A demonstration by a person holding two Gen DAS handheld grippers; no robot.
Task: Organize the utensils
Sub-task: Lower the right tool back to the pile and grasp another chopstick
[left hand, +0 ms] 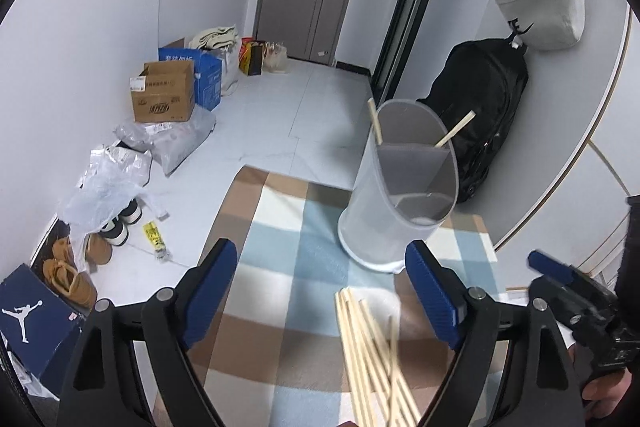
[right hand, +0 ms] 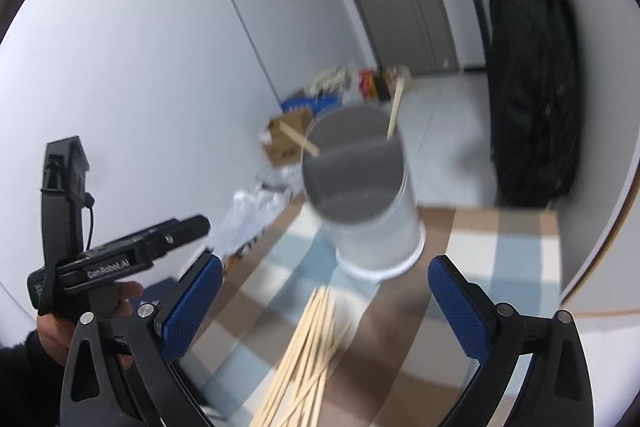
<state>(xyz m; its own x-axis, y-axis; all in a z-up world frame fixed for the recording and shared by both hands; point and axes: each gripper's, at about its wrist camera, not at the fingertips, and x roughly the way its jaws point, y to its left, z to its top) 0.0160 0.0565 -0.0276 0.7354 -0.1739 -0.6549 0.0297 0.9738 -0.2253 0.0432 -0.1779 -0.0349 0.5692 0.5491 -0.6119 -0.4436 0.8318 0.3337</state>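
Cardboard box [left hand: 164,93], black backpack [left hand: 480,107], shoes [left hand: 72,275]

Holder [left hand: 400,187] stands upright on the cloth [left hand: 280,227]; bare cloth left of it, chopsticks [left hand: 372,355] piled just before it.

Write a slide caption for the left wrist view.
Open left tool above a bundle of wooden chopsticks on a checked mat, with a divided holder already containing two sticks.

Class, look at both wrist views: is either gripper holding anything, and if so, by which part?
Nothing is held. The left gripper and right gripper both stand open above the loose pale wooden chopsticks on the checked cloth.
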